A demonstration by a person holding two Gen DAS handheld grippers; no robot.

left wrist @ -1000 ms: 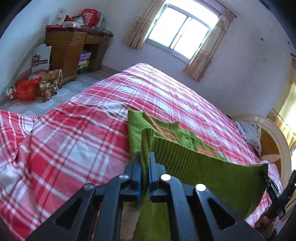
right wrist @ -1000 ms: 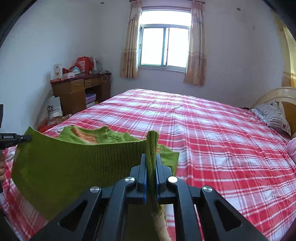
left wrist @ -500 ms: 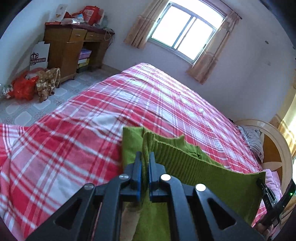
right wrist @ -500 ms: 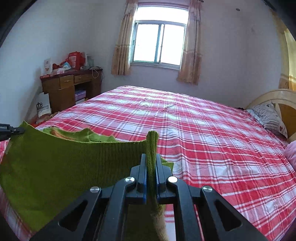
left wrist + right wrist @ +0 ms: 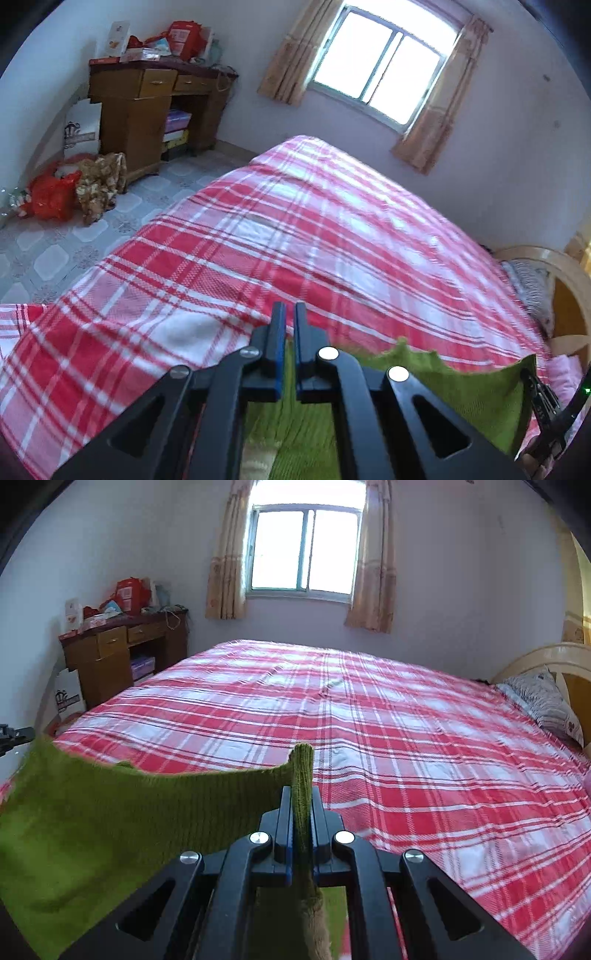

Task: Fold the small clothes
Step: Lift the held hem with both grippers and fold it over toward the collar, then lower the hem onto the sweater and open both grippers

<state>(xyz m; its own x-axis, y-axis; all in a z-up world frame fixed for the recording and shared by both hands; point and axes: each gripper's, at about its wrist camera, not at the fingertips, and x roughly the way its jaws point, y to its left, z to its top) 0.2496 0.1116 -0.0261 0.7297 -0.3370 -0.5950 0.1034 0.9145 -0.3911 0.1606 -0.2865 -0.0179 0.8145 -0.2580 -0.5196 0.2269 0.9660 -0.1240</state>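
Lifted since a second ago, the green sweater point(image 5: 110, 819) now hangs stretched above the red plaid bedspread point(image 5: 406, 738). Right tongs point(image 5: 302, 805) pinch its ribbed edge (clear only in the right view); left tongs point(image 5: 290, 332) look nearly pressed together, knit showing low between them.
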